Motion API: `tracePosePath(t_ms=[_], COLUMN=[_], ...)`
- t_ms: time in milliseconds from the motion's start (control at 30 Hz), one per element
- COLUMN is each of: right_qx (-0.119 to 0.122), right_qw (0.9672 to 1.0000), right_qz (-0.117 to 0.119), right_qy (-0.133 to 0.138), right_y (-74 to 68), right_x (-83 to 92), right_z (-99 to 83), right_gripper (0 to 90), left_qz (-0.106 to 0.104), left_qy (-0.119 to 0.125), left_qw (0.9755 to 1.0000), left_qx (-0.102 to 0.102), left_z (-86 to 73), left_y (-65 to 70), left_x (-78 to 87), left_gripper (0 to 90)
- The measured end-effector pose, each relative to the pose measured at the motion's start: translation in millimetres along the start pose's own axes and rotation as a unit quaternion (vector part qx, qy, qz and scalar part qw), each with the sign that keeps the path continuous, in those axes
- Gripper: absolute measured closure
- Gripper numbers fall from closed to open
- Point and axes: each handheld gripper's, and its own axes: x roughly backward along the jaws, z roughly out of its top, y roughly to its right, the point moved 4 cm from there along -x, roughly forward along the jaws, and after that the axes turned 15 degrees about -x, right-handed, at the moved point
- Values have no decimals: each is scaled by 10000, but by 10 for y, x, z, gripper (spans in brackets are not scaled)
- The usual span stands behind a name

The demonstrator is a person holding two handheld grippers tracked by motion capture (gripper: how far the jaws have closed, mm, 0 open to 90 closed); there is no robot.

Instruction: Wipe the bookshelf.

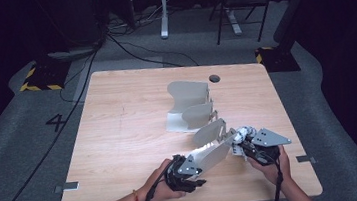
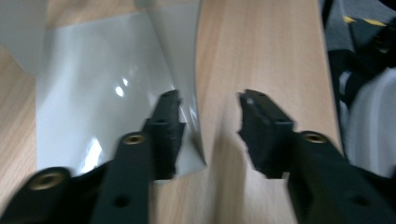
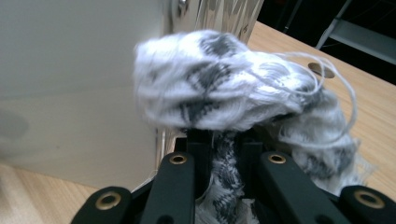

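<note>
**Grey folding panels and a bundled cloth on a wooden table**

Dark grey carpet surrounds a pale wooden table (image 1: pixel 120 137), with black cables trailing over the floor at the far left and the legs of a chair and a desk frame at the far side.

At the near left of the table, the person's left hand (image 1: pixel 163 188) carries the left gripper (image 1: pixel 186 172). Its jaws stand apart and press on nothing; in the left gripper view the edge of a glossy grey plastic folding panel (image 2: pixel 107 93) lies just beside the left jaw, with bare wood showing between the two jaws (the picture is somewhat blurred). From above, that near panel (image 1: pixel 212 154) slopes up from the left gripper toward the right one.

Toward the middle of the table, farther off, stands the rest of the grey hinged folding board (image 1: pixel 189 104), its flaps raised at different angles. A small dark round hole (image 1: pixel 214 78) sits in the tabletop just beyond it.

At the near right, the right hand (image 1: pixel 273 168) holds the right gripper (image 1: pixel 244 146), clenched on a white and grey patterned knitted cloth (image 3: pixel 219 88). The cloth is bunched into a ball above the jaws, a strip of it pinched between them, loose threads curling off to the right. It hangs right beside the upright grey panel, at the panel's right end.
</note>
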Motion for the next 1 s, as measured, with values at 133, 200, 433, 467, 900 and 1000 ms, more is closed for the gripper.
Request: tracePosePath(t_ms=[133, 200, 433, 467, 900, 1000], right_qx=[21, 47, 201, 255, 591, 744], right_qw=[9999, 9998, 9986, 9982, 9865, 9858], right_qz=[166, 187, 490, 547, 1523, 1496], right_qy=[-13, 38, 11, 10, -113, -189], right_y=[-8, -18, -218, -255, -626, -708], right_x=[145, 223, 378, 380, 353, 302], right_z=[11, 23, -12, -8, -2, -8], right_gripper=[806, 806, 805, 804, 790, 789], left_qz=[486, 673, 1493, 1588, 2121, 2097], left_qy=[62, 106, 426, 467, 505, 563], left_qw=[9988, 9976, 9867, 9850, 9755, 9753], left_qx=[-9, 112, 479, 479, 304, 400], left_z=[-84, -127, -111, -93, 201, 234], left_y=[-94, -186, -691, -742, -1321, -1402], left_x=[294, 397, 694, 708, 597, 546], left_gripper=[449, 434, 366, 361, 411, 423])
